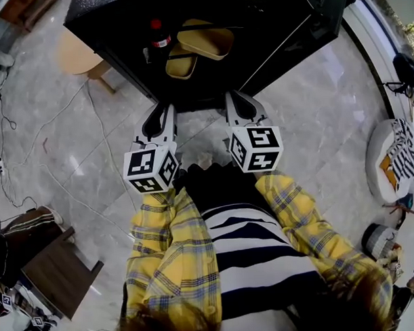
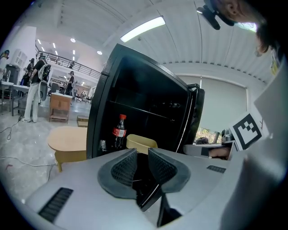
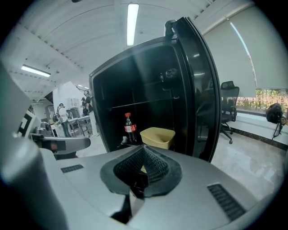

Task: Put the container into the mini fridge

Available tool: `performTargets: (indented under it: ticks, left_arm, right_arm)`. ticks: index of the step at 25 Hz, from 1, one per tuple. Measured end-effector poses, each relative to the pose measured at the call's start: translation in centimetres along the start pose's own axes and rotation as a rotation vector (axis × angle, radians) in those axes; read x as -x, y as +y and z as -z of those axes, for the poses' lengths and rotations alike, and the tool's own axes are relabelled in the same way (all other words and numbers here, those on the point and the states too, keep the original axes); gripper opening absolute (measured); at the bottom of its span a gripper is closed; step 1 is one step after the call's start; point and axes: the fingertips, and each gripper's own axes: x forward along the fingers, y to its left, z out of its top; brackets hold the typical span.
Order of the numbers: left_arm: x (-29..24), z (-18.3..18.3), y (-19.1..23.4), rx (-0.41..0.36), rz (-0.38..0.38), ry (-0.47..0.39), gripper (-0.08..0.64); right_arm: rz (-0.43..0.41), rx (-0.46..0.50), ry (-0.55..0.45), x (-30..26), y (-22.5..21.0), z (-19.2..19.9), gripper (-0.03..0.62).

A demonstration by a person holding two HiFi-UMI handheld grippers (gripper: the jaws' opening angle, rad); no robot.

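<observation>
Both tools were clenched and empty. The left gripper (image 2: pixel 141 151) had its pads drawn close with only a thin slit between them and nothing in it. The right gripper (image 3: pixel 143 148) had its pads meeting at the tips, also on nothing. They were side by side in front of the mini fridge (image 3: pixel 135 85), short of its opening and touching no part of it.

The container (image 3: pixel 157 136), a pale yellow tub, already sat on the fridge floor just right of a cola bottle (image 3: pixel 130 128) and below a thin shelf (image 3: pixel 139 104). From the head view a second yellowish shape lay under the tub; it was possibly a reflection, as each gripper view showed a single tub.

The door (image 3: pixel 194 90) stood swung wide at the right, so the mouth of the fridge was open toward the jaws. A round wooden table (image 2: pixel 67 139) stood close against the fridge's left side. Pale marble floor (image 1: pixel 313 103) lay beneath the grippers.

Count: two grippers, one fridge, one container, one bottle, one shelf, one table.
</observation>
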Motion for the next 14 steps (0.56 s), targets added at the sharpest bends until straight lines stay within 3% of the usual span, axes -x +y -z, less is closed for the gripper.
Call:
performTargets:
  ticks: [14]
  left_arm:
    - [0.42,0.15,0.92,0.012,-0.012,-0.001,0.087]
  right_arm:
    - [-0.008,0.011,0.006,-0.92,0.57,0.21,0.026]
